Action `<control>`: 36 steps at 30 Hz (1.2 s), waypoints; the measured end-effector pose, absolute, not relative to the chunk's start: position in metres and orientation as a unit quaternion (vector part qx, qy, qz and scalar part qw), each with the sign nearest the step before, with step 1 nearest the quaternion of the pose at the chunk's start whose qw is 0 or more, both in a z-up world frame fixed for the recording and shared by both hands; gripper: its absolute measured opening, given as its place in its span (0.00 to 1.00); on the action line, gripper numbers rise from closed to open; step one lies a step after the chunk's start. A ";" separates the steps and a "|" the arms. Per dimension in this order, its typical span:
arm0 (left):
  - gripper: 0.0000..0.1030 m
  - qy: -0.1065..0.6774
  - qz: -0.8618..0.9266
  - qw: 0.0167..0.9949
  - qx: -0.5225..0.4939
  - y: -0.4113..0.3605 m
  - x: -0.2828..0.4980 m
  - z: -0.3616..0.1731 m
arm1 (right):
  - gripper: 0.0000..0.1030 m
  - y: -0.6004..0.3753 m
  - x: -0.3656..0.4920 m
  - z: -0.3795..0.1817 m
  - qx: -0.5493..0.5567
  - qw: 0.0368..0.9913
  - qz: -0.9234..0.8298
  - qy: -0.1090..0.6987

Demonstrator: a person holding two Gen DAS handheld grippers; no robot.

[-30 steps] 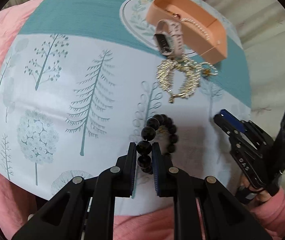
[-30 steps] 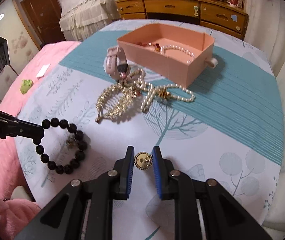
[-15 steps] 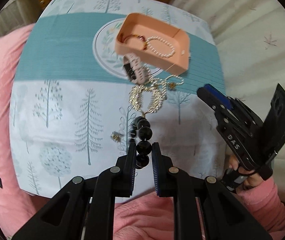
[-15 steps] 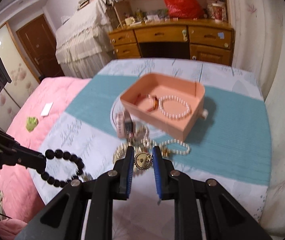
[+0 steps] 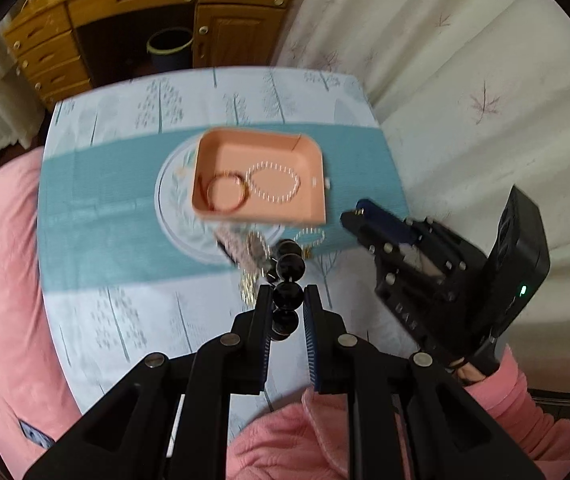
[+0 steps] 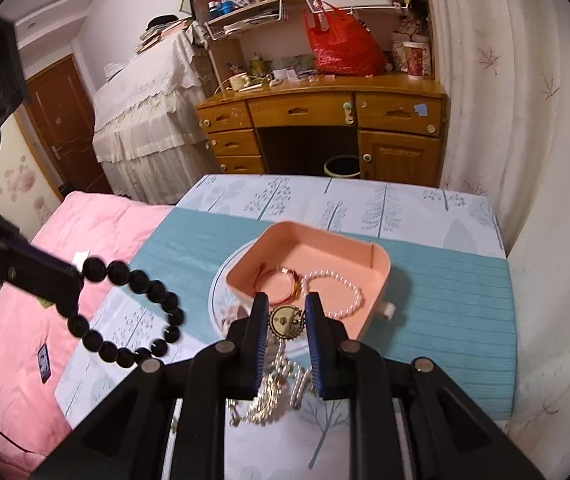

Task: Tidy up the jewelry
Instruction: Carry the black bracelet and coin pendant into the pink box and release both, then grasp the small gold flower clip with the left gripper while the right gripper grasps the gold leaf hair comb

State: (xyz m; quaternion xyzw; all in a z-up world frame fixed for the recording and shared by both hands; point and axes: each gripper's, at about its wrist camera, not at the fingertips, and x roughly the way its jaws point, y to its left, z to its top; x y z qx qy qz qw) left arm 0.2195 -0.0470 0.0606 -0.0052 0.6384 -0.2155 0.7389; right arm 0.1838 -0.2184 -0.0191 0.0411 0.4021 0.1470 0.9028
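My left tongs (image 5: 288,306) grip a black bead bracelet (image 6: 133,312), held in the air short of the pink box (image 6: 379,280). My right tongs (image 6: 285,322) pinch a small gold brooch (image 6: 285,321) just in front of the box. Inside the box lie a red bangle (image 5: 225,196) and a pearl bracelet (image 5: 273,186). More chains (image 6: 273,396) sit on the surface (image 6: 445,288) beside it.

Soft, even indoor light filled both views, with no hard shadows or glare. The left wrist view was motion-smeared: the pink tray (image 5: 259,178) and the tablecloth print looked streaked. The right wrist view was sharper. Fisheye bending curved the edges, and the corners were black.
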 end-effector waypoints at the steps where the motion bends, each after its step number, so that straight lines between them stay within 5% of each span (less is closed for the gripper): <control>1: 0.12 0.636 -0.216 0.741 -0.003 -0.048 0.227 0.062 | 0.18 -0.218 0.188 -0.019 0.044 0.903 0.144 0.402; 13: 0.13 0.595 -0.237 0.768 0.024 -0.070 0.293 0.043 | 0.18 -0.218 0.221 -0.034 0.065 0.897 0.115 0.421; 15: 0.25 0.584 -0.238 0.776 0.025 -0.072 0.299 0.041 | 0.19 -0.220 0.226 -0.038 0.075 0.895 0.105 0.427; 17: 0.58 0.575 -0.227 0.786 0.027 -0.073 0.304 0.042 | 0.25 -0.224 0.230 -0.041 0.087 0.891 0.093 0.436; 18: 0.61 0.570 -0.220 0.791 0.028 -0.073 0.305 0.042 | 0.27 -0.226 0.231 -0.042 0.095 0.889 0.091 0.438; 25: 0.74 0.585 -0.187 0.788 0.031 -0.064 0.301 0.033 | 0.28 -0.246 0.228 -0.046 0.149 0.877 0.082 0.450; 36: 0.79 0.595 -0.117 0.795 0.024 -0.026 0.248 0.007 | 0.29 -0.262 0.203 -0.052 0.194 0.844 0.075 0.494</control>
